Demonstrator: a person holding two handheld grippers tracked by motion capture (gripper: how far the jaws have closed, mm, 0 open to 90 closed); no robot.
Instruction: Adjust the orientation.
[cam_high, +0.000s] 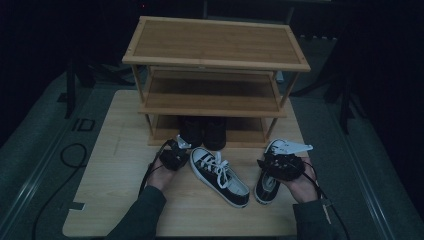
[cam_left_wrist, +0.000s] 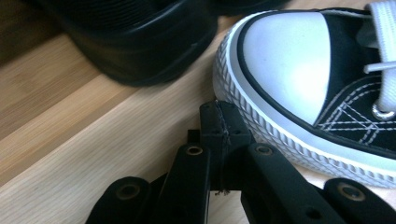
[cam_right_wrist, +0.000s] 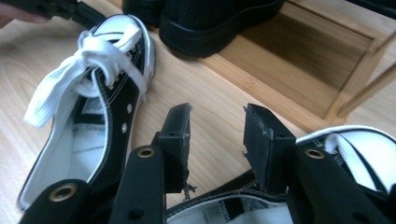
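Below, in the high view, a wooden counter (cam_high: 125, 195) carries a three-level wooden shoe rack (cam_high: 215, 45). A pair of black boots (cam_high: 202, 131) stands on the lowest shelf of the rack. In front of the rack lie two black-and-white sneakers. The left sneaker (cam_high: 220, 176) lies near the middle of the counter, its white toe toward the rack and its white laces loose. The right sneaker (cam_high: 272, 175) lies well apart from it, partly under the right tool (cam_high: 282, 162). The left tool (cam_high: 175, 155) is just beside the toe of the left sneaker. Both forearms wear dark sleeves (cam_high: 142, 215).

Next, in the left gripper view, the left tool (cam_left_wrist: 219, 121) has its two jaws pressed fully together, with nothing between them. The tips are just beside the ribbed white rim of the left sneaker (cam_left_wrist: 289, 60); I cannot tell if they touch it. One black boot (cam_left_wrist: 140, 42) stands behind.

Finally, in the right gripper view, the right tool (cam_right_wrist: 217, 126) has its jaws partly apart, and only bare counter shows between the pads. The right sneaker (cam_right_wrist: 359, 154) lies under the jaws, its opening at the bottom edge. The left sneaker (cam_right_wrist: 107, 93) lies to the left, and a boot (cam_right_wrist: 210, 23) stands on the rack shelf (cam_right_wrist: 299, 60).
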